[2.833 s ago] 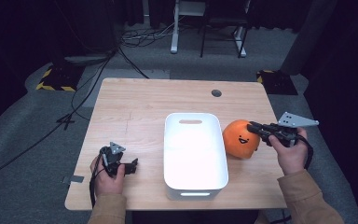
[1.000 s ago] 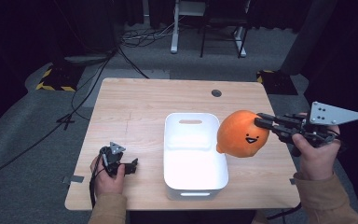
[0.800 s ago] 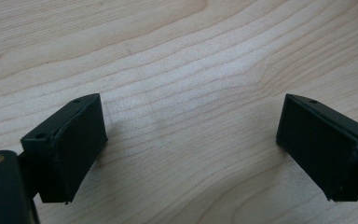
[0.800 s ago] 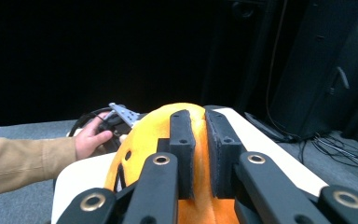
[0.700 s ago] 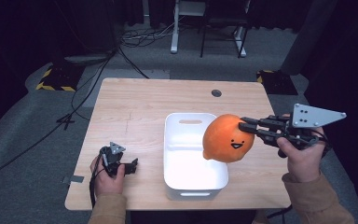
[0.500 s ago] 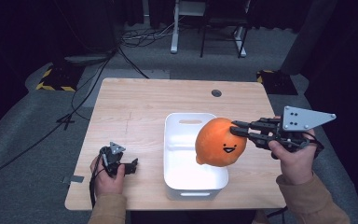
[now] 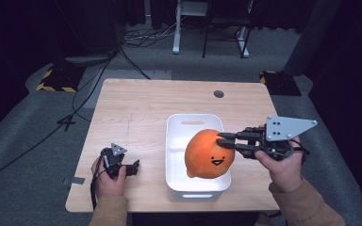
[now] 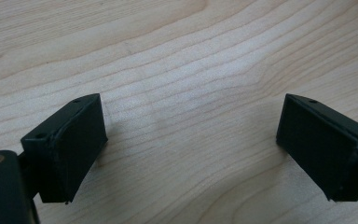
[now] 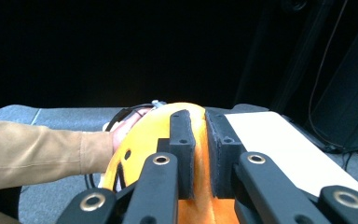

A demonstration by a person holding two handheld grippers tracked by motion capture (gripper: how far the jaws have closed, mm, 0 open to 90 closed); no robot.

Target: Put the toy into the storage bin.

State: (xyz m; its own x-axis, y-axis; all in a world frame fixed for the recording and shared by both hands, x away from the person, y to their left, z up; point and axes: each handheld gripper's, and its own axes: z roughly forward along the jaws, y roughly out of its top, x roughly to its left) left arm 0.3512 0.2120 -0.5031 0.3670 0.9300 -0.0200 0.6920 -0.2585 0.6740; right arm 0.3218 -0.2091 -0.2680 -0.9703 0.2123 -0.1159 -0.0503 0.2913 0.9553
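Note:
An orange plush toy (image 7: 207, 153) with a small smiling face hangs over the near half of a white bin (image 7: 175, 136) in the high view. My right gripper (image 7: 222, 140) reaches in level from the right and is shut on a pinch of the toy's upper right side. In the right gripper view the two pads (image 9: 182, 135) squeeze a ridge of the orange plush toy (image 9: 137, 140) between them. My left gripper (image 7: 133, 167) rests on the wooden table (image 7: 136, 113) at the near left. Its jaws stand open in the left gripper view (image 8: 191, 144), with bare wood between them.
A small round grommet (image 7: 219, 93) sits in the table near the far edge. Cables (image 7: 94, 80) and furniture legs (image 7: 175, 28) lie on the grey floor beyond. The person's tan sleeve (image 9: 32, 149) crosses the left of the right gripper view.
My right gripper lifted the plush toy from the table right of the bin and carried it leftward to over the bin. The left hand has stayed put.

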